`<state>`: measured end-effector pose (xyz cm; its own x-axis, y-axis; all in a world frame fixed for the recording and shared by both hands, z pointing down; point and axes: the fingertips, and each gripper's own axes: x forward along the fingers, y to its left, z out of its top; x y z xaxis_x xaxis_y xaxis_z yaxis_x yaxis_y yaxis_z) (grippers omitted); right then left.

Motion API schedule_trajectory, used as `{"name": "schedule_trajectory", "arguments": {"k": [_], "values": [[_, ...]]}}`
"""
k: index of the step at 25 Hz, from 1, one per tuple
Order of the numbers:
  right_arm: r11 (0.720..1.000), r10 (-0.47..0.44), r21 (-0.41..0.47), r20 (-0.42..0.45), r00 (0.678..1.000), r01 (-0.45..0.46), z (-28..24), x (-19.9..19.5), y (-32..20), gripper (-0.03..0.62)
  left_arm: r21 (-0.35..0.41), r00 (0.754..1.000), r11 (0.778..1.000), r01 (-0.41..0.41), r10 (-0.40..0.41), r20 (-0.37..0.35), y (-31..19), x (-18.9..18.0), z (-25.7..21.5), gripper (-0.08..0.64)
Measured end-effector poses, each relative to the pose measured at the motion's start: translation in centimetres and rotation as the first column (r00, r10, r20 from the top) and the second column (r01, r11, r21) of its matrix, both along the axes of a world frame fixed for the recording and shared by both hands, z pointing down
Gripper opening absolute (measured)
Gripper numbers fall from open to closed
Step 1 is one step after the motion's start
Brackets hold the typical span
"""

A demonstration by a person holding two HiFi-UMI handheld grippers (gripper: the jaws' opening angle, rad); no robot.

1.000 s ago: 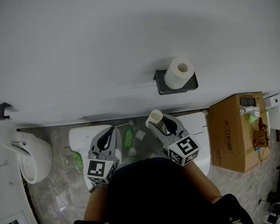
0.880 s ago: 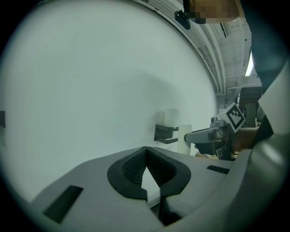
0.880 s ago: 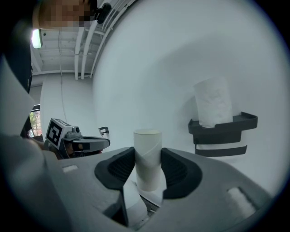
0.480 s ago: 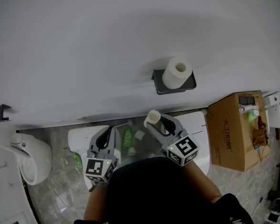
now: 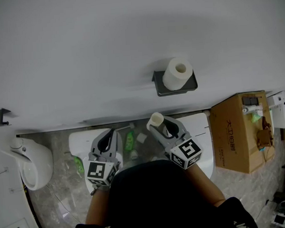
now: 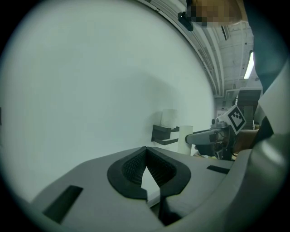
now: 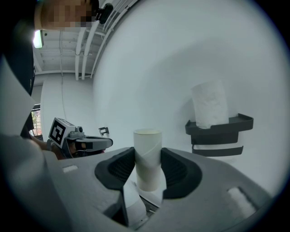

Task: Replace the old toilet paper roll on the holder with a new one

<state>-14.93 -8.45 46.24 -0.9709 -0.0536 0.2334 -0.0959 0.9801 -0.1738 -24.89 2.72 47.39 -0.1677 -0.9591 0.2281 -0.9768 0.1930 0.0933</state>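
Note:
A white toilet paper roll (image 5: 177,73) stands upright on the dark wall holder (image 5: 158,84); it also shows in the right gripper view as the roll (image 7: 209,105) on the holder (image 7: 219,129). My right gripper (image 5: 157,122) is shut on an empty cardboard tube (image 7: 147,156), held upright between the pads, below and left of the holder. The tube (image 5: 156,119) shows at the gripper's tip in the head view. My left gripper (image 5: 109,137) is shut with nothing in it, its pads meeting in the left gripper view (image 6: 146,168).
Below the grippers is a white toilet (image 5: 81,139) with green items (image 5: 130,140) on it. A cardboard box (image 5: 240,131) stands at the right, a white urinal (image 5: 31,162) at the left. A small black bracket (image 5: 0,117) sits on the wall at far left.
Both grippers stay put. The view has drifted slightly, so the holder and roll sit a little higher and further left in the picture.

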Motion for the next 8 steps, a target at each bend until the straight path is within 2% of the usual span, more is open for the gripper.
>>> {"name": "schedule_trajectory", "arguments": {"k": [8], "values": [[1.0,0.005,0.0,-0.003,1.0,-0.005,0.02,0.42,0.04,0.175,0.005,1.0,1.0,-0.002,0.002,0.006,0.0,0.32,-0.2,0.014]]}}
